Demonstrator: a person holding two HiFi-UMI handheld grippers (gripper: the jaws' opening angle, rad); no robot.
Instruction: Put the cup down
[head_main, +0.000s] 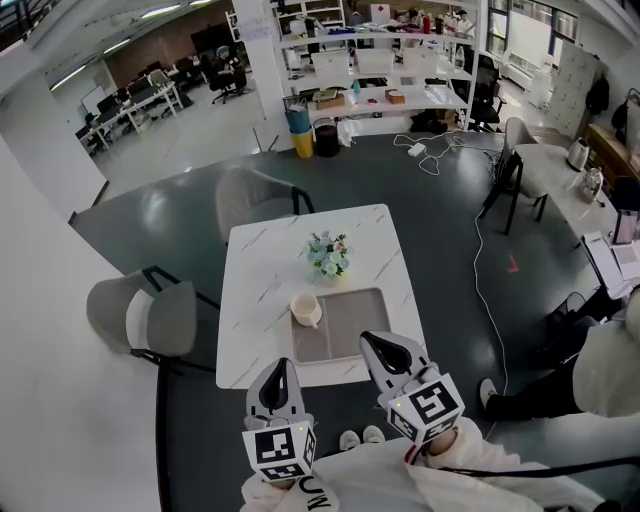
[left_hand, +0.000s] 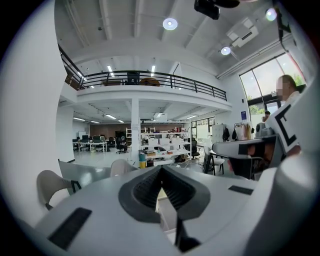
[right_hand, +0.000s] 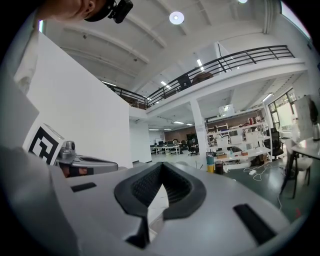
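Cup (head_main: 305, 309) on tray (head_main: 352, 325) only in head view; left gripper (head_main: 282, 366), right gripper (head_main: 368, 340) closed, empty.

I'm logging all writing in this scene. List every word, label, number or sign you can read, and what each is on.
"UN": sideways letters on the person's white sleeve, cut off at the picture's edge, so the reading is uncertain.
Marker cubes, left and right: black square patterns only, no letters.
Blue sign on the far wall: too small to read.
Labels on the shelves: too small to read.
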